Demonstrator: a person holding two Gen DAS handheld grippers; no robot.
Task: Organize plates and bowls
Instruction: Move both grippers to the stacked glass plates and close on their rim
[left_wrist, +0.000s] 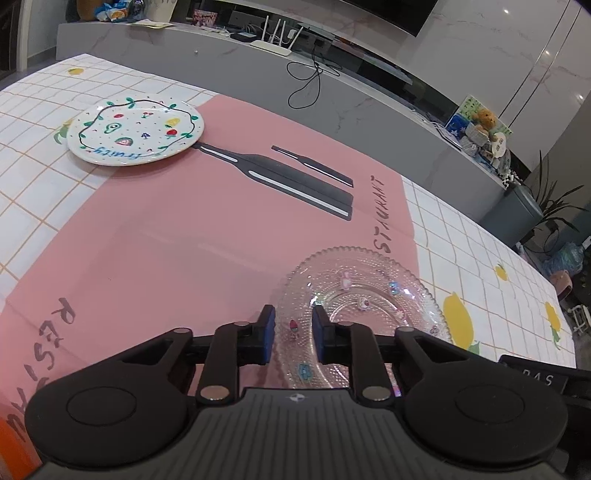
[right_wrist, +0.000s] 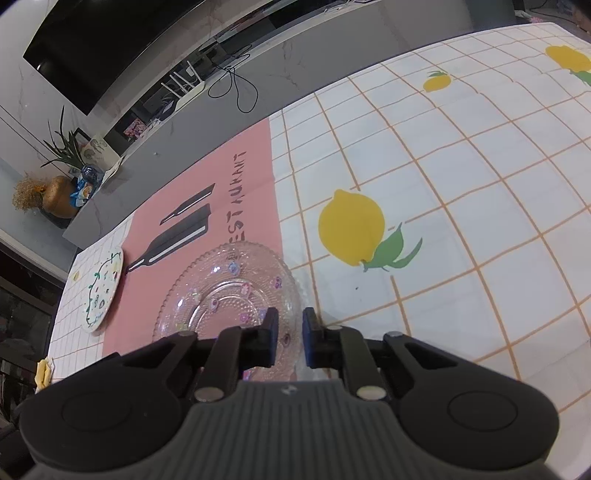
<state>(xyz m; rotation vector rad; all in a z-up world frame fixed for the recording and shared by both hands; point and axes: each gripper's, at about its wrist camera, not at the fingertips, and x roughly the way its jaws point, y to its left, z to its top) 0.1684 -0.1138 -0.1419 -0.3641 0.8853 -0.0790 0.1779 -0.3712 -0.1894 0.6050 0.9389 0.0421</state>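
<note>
Nearest, 2 grippers straddle the glass plate (left_wrist: 360, 306): the left gripper (left_wrist: 293, 332) narrowed over its near-left rim, the right gripper (right_wrist: 290, 332) pinched over its near-right rim, likely sharing the lift so it stays level. It sits on the pink placemat (left_wrist: 184, 229). Far left waits the painted plate (left_wrist: 135, 128), probably the stacking spot.

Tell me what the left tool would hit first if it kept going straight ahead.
The clear glass plate: its rim already sits between the left tool pads, so its raised inner surface probably comes first.
</note>
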